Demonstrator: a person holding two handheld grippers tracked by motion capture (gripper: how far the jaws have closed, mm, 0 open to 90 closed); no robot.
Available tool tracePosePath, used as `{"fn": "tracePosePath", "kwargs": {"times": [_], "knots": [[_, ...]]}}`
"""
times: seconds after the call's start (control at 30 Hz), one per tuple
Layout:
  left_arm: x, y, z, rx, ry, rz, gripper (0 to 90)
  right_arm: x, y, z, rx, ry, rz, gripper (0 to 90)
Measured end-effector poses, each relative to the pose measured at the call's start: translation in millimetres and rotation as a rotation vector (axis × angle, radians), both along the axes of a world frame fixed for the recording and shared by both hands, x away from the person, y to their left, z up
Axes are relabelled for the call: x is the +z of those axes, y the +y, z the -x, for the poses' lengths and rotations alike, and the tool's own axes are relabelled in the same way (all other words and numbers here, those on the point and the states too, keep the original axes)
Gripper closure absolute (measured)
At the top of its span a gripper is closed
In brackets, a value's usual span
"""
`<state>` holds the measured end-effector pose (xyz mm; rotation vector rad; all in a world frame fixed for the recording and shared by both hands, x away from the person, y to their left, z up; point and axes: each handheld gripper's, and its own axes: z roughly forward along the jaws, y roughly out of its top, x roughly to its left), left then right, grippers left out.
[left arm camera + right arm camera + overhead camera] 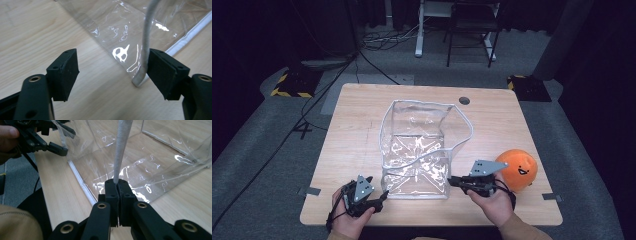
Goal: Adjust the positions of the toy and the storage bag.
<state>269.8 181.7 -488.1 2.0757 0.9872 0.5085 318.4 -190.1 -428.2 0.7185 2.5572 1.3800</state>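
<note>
Your right gripper (117, 185) pinches the clear bag's (417, 145) white rim (122, 147); left gripper (112, 72) gapes empty at the table's (357, 115) near edge — next, I'd judge, clamp the rim there.

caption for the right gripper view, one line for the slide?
Right tool shut on the white piping of a clear plastic bag on the wooden table.

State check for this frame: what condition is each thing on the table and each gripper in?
Clear plastic bag: standing, mouth open upward, empty.
White rim: pinched at one edge.
Right gripper: jaws shut on the white rim.
Left gripper: jaws open, at the bag's corner.
Orange ball: resting on the table.
</note>
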Motion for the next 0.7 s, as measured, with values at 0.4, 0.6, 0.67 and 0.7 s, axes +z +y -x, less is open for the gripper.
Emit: {"fn": "tracePosePath", "kwargs": {"times": [0.4, 0.6, 0.67, 0.7], "knots": [[4.3, -29.9, 20.7, -0.150, 0.016, -0.011, 25.3, 4.1, -38.2, 35.6, -0.032, 0.031, 0.023, 88.1], [4.3, -36.6, 30.5, -0.228, 0.071, 0.044, 25.1, 4.2, -54.1, 47.3, -0.063, 0.044, 0.017, 88.1], [6.2, -37.7, 33.2, -0.228, 0.052, 0.019, 25.0, 4.2, -57.5, 51.1, -0.067, 0.051, 0.014, 88.1], [7.3, -37.5, 34.4, -0.227, 0.047, 0.015, 25.0, 4.3, -58.8, 53.0, -0.068, 0.051, 0.015, 88.1]]}}
